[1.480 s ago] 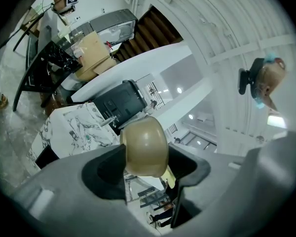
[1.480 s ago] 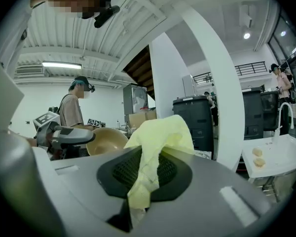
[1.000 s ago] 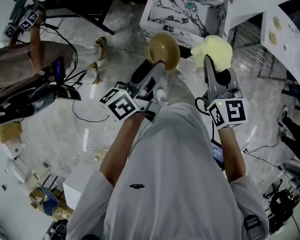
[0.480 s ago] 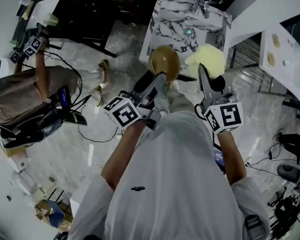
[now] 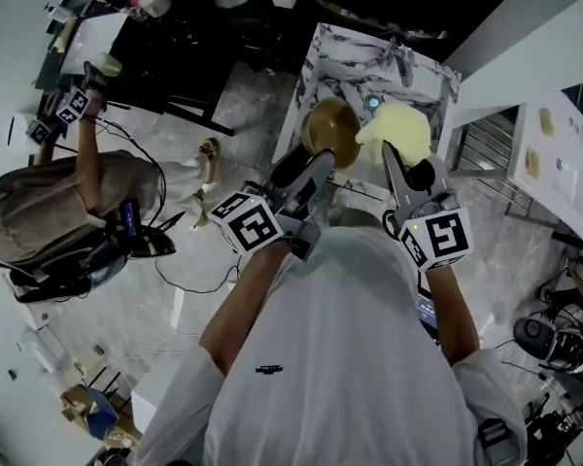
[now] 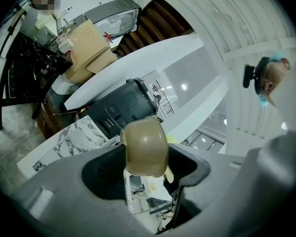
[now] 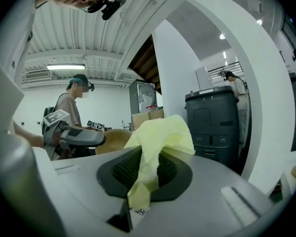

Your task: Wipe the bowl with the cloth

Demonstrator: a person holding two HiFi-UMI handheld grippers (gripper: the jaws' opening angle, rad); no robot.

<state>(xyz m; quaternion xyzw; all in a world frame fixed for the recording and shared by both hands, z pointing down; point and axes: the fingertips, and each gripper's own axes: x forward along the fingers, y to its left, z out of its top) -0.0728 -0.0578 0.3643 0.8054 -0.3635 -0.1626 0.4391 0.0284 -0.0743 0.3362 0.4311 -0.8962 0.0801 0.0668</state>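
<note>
Bowl (image 5: 332, 132), cloth (image 5: 398, 129) farther forward; between jaws

Worktop: white, black-veined marble slab (image 5: 342, 58), upper centre; small teal round thing (image 5: 372, 102) on it.
Floor: pale glossy tiles (image 5: 141, 314); black cables (image 5: 187, 282), left.

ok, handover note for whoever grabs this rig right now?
Left hand-held gripper: shut on the round tan bowl, held up in the air.
Right hand-held gripper: shut on the crumpled pale yellow cloth, just right of the bowl; contact unclear.
Done: both things are in grasp.
Left: bring the cloth into the bowl and wipe it.
</note>
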